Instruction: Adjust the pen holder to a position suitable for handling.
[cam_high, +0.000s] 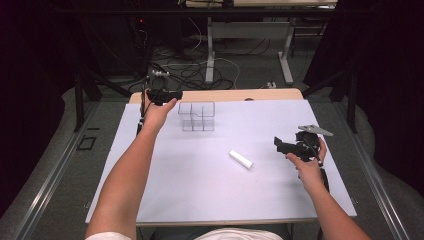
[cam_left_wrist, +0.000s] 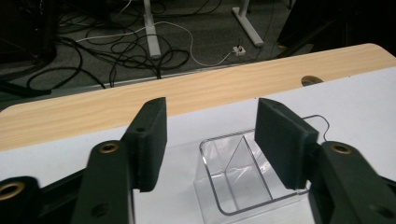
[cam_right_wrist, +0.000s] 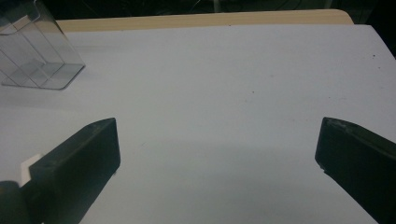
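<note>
A clear plastic organizer (cam_high: 197, 116) with inner dividers stands on the white mat (cam_high: 210, 190) at the back of the table. My left gripper (cam_high: 176, 95) hovers just left of it, near the far edge. In the left gripper view its jaws (cam_left_wrist: 210, 140) stand partly apart above the organizer (cam_left_wrist: 238, 182), pressing on nothing. A white cylinder (cam_high: 241, 159) lies on its side mid-table. My right gripper (cam_high: 278, 144) rests to the right of it, jaws (cam_right_wrist: 217, 154) wide open over bare mat. The organizer (cam_right_wrist: 37, 60) shows at top left there, and a white end (cam_right_wrist: 29, 165) peeks out behind the left jaw.
The wooden tabletop (cam_high: 225, 95) shows as a strip beyond the mat, with a cable hole (cam_left_wrist: 310, 80) in it. Past the far edge, tangled cables (cam_high: 200, 70) and white desk legs (cam_high: 210, 50) cover the floor. Dark curtains close both sides.
</note>
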